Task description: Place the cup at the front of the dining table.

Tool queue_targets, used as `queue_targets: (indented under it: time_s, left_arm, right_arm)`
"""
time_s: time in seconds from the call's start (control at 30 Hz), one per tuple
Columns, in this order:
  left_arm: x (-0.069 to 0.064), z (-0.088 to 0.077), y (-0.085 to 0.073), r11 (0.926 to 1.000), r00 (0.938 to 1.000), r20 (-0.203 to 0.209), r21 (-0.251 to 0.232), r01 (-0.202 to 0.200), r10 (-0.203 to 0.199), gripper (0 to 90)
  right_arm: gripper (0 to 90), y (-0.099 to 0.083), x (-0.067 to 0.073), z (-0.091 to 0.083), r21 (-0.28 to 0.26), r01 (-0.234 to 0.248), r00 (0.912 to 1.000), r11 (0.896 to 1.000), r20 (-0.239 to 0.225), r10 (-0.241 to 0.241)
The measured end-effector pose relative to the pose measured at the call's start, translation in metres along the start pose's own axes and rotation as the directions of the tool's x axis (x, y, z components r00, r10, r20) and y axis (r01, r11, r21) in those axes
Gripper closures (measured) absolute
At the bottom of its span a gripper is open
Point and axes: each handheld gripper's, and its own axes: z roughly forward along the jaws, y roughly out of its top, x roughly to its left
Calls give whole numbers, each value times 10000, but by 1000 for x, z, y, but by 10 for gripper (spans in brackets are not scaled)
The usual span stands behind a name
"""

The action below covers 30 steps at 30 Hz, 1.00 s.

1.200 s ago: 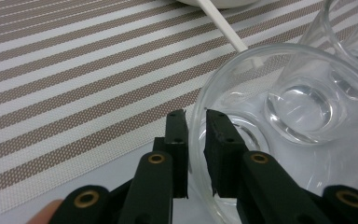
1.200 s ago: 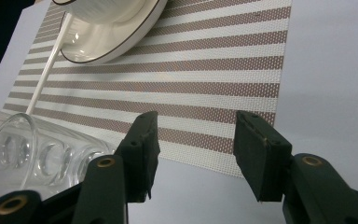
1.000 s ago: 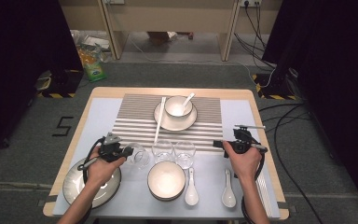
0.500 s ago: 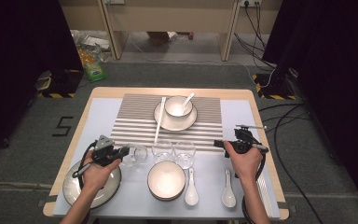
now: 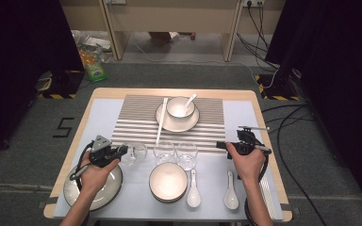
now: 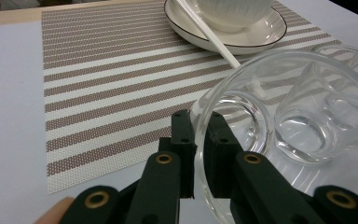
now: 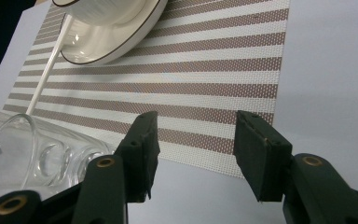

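Left hand-held gripper (image 6: 196, 140) clamped on the rim of a clear round drinking glass (image 5: 134, 152), tipping it.

Jaws pinch the glass wall, one pad inside, one outside; half a second ago the glass stood upright just off the jaws, now it leans over at the near-left edge of the brown-and-white striped placemat (image 5: 136, 120), so the grasp looks made and a lift can follow. Two more clear glasses (image 5: 176, 153) stand beside it. Right hand-held gripper (image 7: 193, 140) hangs apart, empty, over the pale surface (image 5: 99, 113).
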Motion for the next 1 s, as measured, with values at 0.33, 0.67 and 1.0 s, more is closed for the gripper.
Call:
queue_targets:
  time_s: [0.33, 0.67, 1.0]
  left_arm:
    - [1, -2, 1, 9998, 9999, -93, -193, 92, -93, 838]
    - [4, -3, 4, 9993, 9994, -271, -328, 197, -206, 839]
    - [4, -3, 8, 9988, 9991, -387, -455, 155, -172, 839]
  right_arm:
    - [502, 0, 0, 0, -6, 4, 10000, 10000, 4, -4]
    - [501, 0, -1, 0, -51, 31, 10000, 10000, 11, -31]
    - [499, 0, 0, 0, -19, 8, 10000, 10000, 7, -8]
